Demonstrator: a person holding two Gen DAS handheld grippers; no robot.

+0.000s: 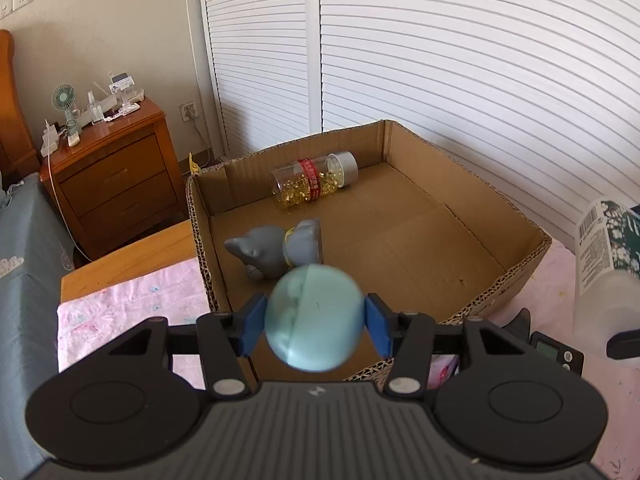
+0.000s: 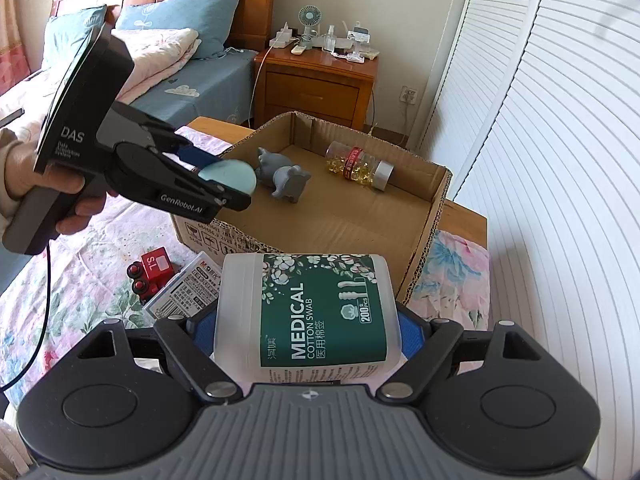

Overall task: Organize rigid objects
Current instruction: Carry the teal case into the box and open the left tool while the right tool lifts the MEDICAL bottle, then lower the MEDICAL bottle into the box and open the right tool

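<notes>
My left gripper [image 1: 315, 320] is shut on a pale blue ball [image 1: 314, 312] and holds it above the near left corner of an open cardboard box [image 1: 520, 268]. In the box lie a grey cat figurine [image 1: 280, 250] and a clear bottle of yellow capsules [image 1: 314, 180]. My right gripper [image 2: 308, 332] is shut on a white cotton swab jar with a green label [image 2: 316, 316], held above the bedspread in front of the box [image 2: 436, 200]. The left gripper [image 2: 224, 184] with the ball [image 2: 230, 176] shows in the right wrist view, with the figurine [image 2: 284, 178] and bottle [image 2: 360, 166] behind it.
A red toy vehicle [image 2: 150, 274] and a flat printed packet [image 2: 186, 290] lie on the floral bedspread [image 2: 72, 292] before the box. A wooden nightstand [image 2: 320, 80] with a small fan stands behind. White louvred doors [image 1: 460, 60] run along the right.
</notes>
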